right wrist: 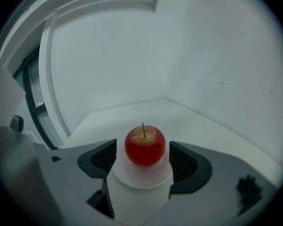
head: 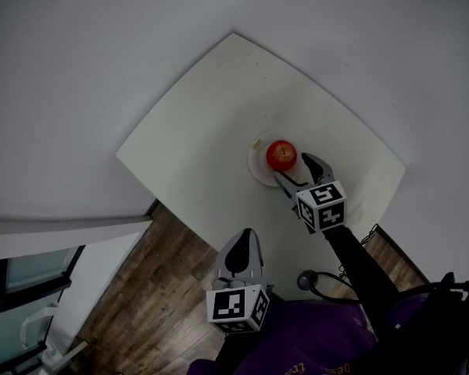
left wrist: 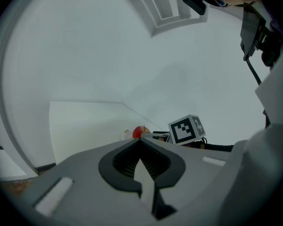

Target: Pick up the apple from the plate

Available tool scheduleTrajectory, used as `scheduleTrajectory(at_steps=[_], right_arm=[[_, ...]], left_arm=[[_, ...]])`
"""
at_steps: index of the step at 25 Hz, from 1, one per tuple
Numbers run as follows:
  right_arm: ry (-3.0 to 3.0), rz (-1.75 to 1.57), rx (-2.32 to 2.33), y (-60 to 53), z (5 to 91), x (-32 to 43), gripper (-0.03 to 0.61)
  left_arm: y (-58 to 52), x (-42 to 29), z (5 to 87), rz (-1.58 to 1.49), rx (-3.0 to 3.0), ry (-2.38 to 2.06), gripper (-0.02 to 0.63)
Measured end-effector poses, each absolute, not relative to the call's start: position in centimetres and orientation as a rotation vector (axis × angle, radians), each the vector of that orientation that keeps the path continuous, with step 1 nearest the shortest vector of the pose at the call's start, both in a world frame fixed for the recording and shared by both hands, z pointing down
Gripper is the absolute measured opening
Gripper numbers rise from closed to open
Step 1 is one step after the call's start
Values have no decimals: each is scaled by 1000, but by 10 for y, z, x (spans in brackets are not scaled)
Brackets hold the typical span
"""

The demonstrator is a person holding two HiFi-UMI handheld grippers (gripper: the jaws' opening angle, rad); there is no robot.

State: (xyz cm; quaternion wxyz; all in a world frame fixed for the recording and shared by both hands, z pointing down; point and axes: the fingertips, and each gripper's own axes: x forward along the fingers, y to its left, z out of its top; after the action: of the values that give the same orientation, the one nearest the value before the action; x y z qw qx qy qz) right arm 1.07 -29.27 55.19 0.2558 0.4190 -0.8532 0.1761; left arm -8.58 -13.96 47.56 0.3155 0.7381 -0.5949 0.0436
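Note:
A red apple (head: 281, 155) stands stem up on a small white plate (head: 258, 168) on the white table (head: 211, 108). My right gripper (head: 298, 170) is at the plate's near side, open, its two jaws flanking the apple (right wrist: 145, 145) with gaps on both sides; the pads do not touch it. The plate (right wrist: 141, 179) lies between and below the jaws. My left gripper (head: 245, 235) hangs off the table's near edge, jaws together and empty. From the left gripper view its joined tips (left wrist: 140, 142) point toward the apple (left wrist: 140, 132) and the right gripper's marker cube (left wrist: 186, 129).
The table sits in a corner between two pale walls (head: 102, 53). Wooden floor (head: 156, 287) lies below its near edge, with a window frame (head: 31, 287) at the left. A dark cable (head: 320, 283) and purple clothing (head: 320, 342) are at the bottom.

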Motion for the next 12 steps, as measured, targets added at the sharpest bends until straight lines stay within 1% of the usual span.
scheduleTrajectory(at_steps=[12], right_arm=[[-2294, 501, 1113, -304, 564, 5, 342]], left_arm=[[-141, -89, 481, 112, 1927, -1552, 8]])
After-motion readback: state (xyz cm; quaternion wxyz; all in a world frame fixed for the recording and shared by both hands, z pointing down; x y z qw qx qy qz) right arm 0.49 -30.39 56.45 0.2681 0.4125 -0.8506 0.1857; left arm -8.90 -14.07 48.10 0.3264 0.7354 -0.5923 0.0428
